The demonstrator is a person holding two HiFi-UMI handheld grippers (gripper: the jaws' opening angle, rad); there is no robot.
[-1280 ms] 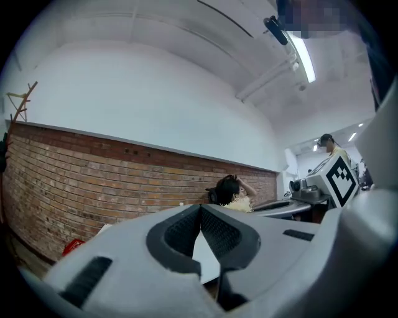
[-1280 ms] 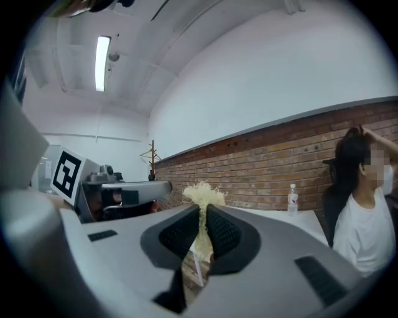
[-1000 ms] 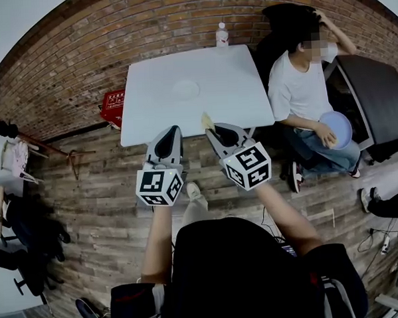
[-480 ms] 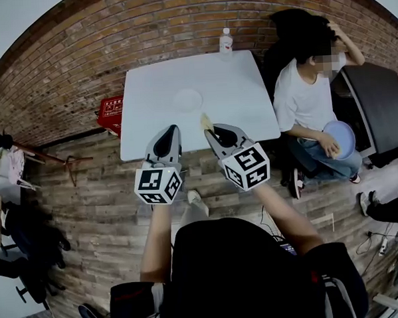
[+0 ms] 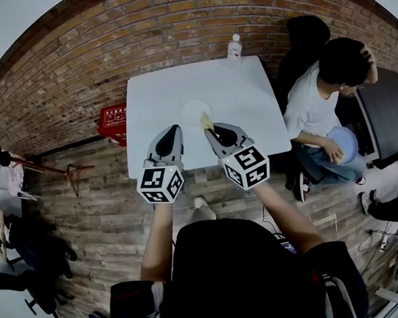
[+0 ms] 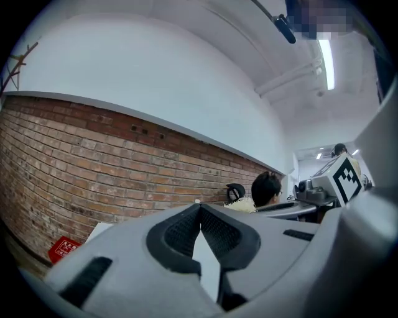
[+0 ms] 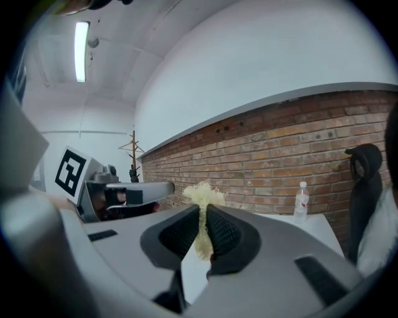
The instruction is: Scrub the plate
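Stage: I judge scrubbing not begun | my right claw (image 5: 211, 130) pinches scrubber (image 5: 206, 120) | left claw (image 5: 173, 130) closed, empty | plate (image 5: 194, 111) waits on counter (image 5: 155, 91)

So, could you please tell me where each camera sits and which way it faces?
Head view: on the head, steeply down at table, plate, left gripper, right gripper; arms, torso show.
Left gripper view: on that gripper, along its shut jaws toward wall.
Right gripper view: along its jaws, shut on scrubber, toward wall, bottle.
Both gripper views share wall.
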